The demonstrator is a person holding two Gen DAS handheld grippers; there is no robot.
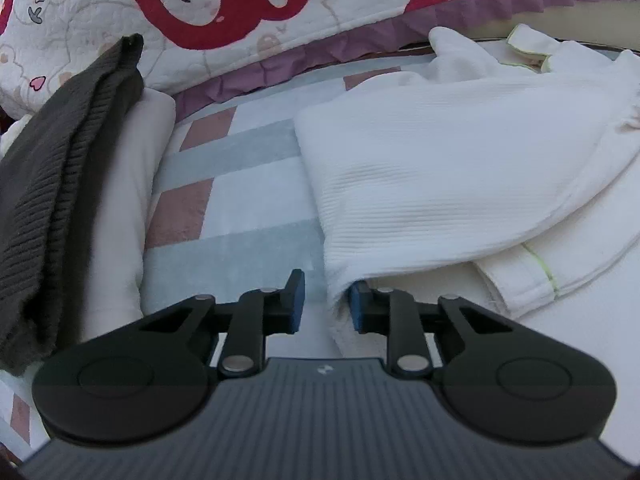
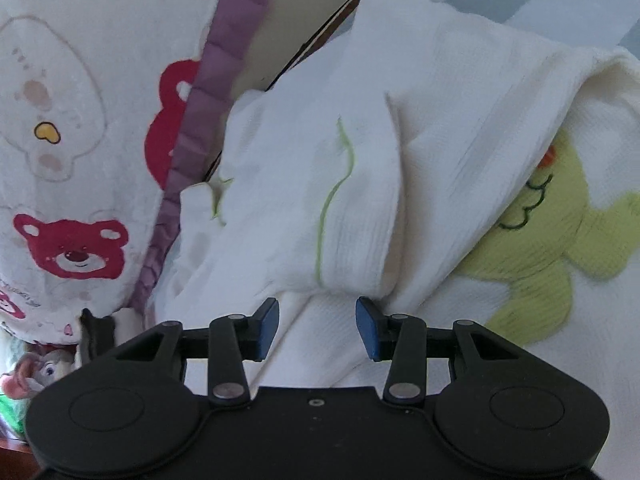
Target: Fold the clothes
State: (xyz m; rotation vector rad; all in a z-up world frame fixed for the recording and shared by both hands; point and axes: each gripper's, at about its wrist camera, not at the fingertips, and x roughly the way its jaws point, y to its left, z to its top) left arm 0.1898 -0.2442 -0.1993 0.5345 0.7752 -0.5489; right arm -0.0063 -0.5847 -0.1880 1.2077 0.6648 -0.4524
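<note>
1. Up close, left gripper: blue pads stand a narrow gap apart. The cuff end of a white ribbed sleeve hangs into that gap and lies against the right-hand pad; the left-hand pad looks clear of the cloth. Cannot tell whether the cloth is pinched.
2. Right gripper: blue pads well apart, jaws open. A bunched fold of the white garment sits between and just ahead of the tips; neither pad presses on it.
3. White garment, left wrist view: the ribbed sleeve runs from the gripper up toward the far right, lying over the cream body of the same garment. A thin green seam line shows on a hem just right of the sleeve.
4. White garment, right wrist view: folded layers piled up, with a wavy green seam down the middle layer. A yellow-green knitted figure with dark stitched lashes shows on the cloth at right, partly covered by a fold.
5. Beneath: a bedsheet in pale blue, white and pink blocks carries the garment.
6. Left edge of the bed, left wrist view: a dark grey knitted piece lies over a cream folded item, well apart from the white garment.
7. Far edge: a quilt printed with red bears, trimmed with a purple frill.
8. Lower left of the right wrist view: a small plush toy, blurred.
</note>
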